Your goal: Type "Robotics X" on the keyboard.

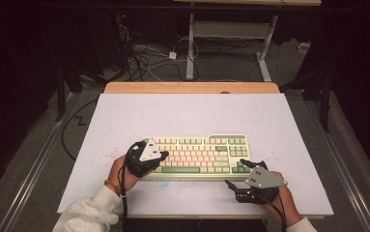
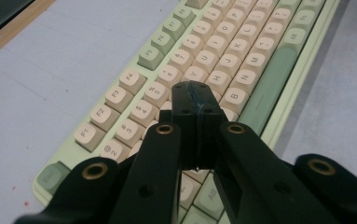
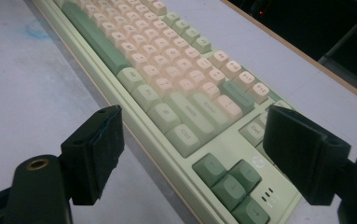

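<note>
— Tabletop first: what is it?

— A pale lavender-white board (image 1: 192, 113) laid over a wooden table (image 1: 192, 87) whose edge shows along the far side. Faint reddish specks mark the board near its left part, and a bluish smudge sits just in front of the keyboard.

— And the room?

— Dark. Beyond the table there is a grey floor with a tangle of cables (image 1: 139, 60) and the white legs of another desk (image 1: 191, 48). Metal rails run along both sides of the floor.

— Any containers?

— I see no bin, tray or box, so nothing is held in one. The one object is a keyboard (image 1: 197, 155), cream and sage-green keys in a light green case, lying flat on the near middle of the board.

— Where are the hands?

— The left gripper (image 2: 195, 109) is over the keyboard's left part, jaws pressed together with nothing between them, tips above the letter rows near the G and H keys. Whether they touch a key I cannot tell.

— The right one?

— The right gripper (image 1: 237, 172) sits at the keyboard's near right corner, jaws spread wide, one on each side of the corner by the arrow keys, gripping nothing.
</note>
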A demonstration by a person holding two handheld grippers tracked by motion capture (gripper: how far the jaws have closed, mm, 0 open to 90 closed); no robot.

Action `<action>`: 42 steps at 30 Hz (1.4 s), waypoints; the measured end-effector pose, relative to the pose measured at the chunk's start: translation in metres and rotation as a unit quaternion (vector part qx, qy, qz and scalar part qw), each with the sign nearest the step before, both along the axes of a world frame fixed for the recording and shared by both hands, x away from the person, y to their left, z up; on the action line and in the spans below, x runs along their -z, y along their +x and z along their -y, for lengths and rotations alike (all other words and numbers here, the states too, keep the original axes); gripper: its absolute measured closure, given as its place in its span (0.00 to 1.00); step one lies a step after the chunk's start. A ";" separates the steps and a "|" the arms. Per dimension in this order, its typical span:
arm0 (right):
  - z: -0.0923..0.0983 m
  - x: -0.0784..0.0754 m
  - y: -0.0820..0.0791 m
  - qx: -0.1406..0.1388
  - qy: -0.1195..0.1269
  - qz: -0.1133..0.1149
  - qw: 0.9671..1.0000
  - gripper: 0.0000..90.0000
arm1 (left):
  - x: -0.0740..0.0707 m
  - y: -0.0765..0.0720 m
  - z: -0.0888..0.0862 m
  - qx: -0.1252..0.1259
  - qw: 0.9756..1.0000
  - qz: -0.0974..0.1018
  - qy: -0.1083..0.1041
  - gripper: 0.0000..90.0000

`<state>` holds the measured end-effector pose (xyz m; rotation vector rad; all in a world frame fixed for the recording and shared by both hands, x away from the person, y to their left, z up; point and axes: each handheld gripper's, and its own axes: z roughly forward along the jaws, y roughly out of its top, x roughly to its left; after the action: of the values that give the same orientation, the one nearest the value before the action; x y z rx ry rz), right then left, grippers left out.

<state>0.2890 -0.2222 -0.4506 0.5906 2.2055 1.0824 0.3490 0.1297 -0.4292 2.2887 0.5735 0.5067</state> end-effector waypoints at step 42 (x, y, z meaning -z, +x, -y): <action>0.000 0.006 0.003 0.002 -0.022 0.002 1.000 0.25 | 0.013 0.038 0.037 -0.006 0.998 -0.029 0.056 0.97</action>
<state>0.2921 -0.2219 -0.4564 0.5733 2.2183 1.0304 0.3875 0.0929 -0.4420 2.4145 0.6001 0.4901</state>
